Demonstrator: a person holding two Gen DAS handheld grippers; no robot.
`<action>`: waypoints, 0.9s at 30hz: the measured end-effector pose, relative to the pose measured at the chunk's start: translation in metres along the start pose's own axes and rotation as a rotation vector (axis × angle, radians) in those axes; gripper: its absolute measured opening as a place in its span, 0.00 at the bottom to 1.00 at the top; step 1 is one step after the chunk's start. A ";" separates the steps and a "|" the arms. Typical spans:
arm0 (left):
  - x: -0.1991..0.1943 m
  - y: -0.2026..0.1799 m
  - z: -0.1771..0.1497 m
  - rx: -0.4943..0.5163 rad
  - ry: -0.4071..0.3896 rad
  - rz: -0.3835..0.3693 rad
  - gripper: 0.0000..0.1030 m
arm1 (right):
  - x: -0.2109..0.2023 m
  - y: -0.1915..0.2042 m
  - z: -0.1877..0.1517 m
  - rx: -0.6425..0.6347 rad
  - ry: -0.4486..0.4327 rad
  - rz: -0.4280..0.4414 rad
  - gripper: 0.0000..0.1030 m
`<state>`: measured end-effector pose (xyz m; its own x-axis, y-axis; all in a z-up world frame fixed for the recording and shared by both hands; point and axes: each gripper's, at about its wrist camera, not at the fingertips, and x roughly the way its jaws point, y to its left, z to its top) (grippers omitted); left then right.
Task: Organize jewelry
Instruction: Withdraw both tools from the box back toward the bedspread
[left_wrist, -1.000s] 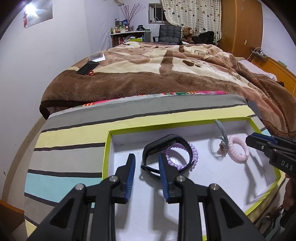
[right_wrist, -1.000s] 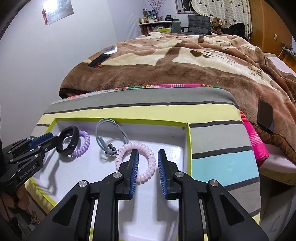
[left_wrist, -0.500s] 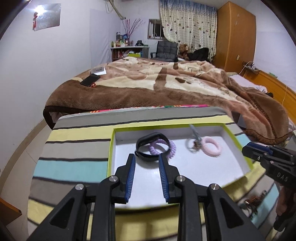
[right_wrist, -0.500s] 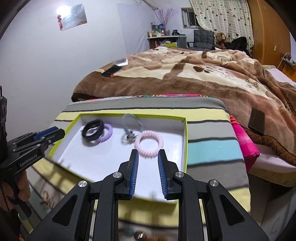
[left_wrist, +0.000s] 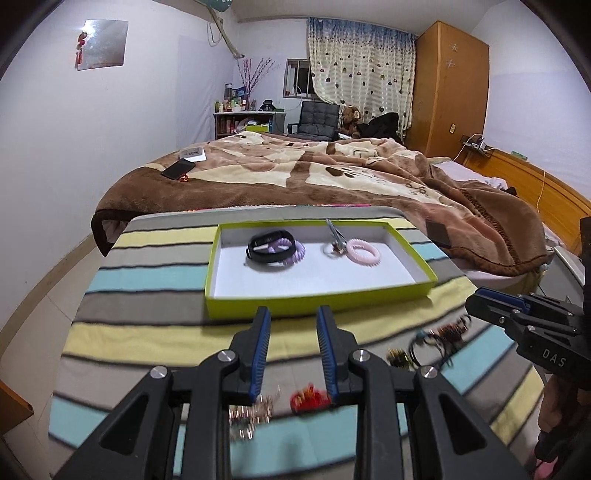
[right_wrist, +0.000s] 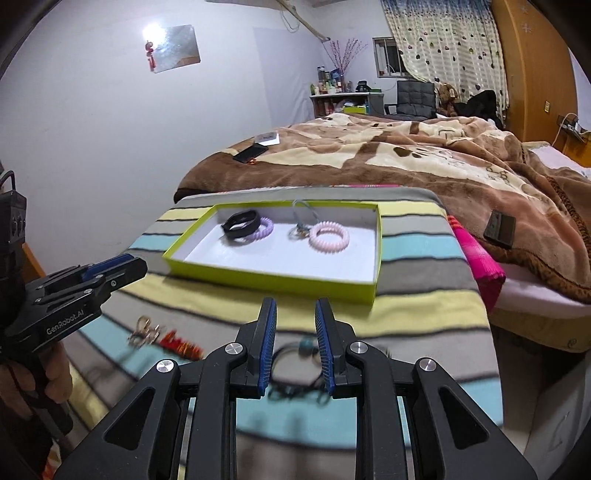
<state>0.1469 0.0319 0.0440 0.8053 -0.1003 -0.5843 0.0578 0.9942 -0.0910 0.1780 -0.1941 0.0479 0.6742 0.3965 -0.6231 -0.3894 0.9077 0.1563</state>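
Green cardboard tray (left_wrist: 317, 301) on the striped table (left_wrist: 147, 273) already holds four bands, so we should lower our empty, half-open right gripper (right_wrist: 294, 345) slowly over the blurry dark loop (right_wrist: 295, 373) and squeeze softly, left gripper (left_wrist: 293, 352) empty too.

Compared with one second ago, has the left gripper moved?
Yes. The left gripper has pulled back toward the person: its jaws were over the tray floor, and now they hang short of its near wall.

my left gripper (right_wrist: 110, 271) body: "GenRobot.AI" | my right gripper (left_wrist: 491, 301) body: "DAS", rest of the word cut off | no other readable text
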 end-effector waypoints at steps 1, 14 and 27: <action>-0.005 -0.001 -0.005 -0.003 -0.002 -0.001 0.26 | -0.004 0.001 -0.004 0.000 -0.002 0.004 0.22; -0.050 -0.009 -0.049 0.001 -0.030 -0.002 0.26 | -0.041 0.012 -0.056 0.002 -0.005 -0.002 0.22; -0.064 -0.018 -0.072 0.021 -0.013 -0.006 0.27 | -0.053 0.008 -0.074 0.005 -0.006 -0.024 0.22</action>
<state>0.0516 0.0176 0.0249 0.8126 -0.1056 -0.5732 0.0745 0.9942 -0.0776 0.0924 -0.2177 0.0261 0.6870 0.3751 -0.6223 -0.3696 0.9178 0.1451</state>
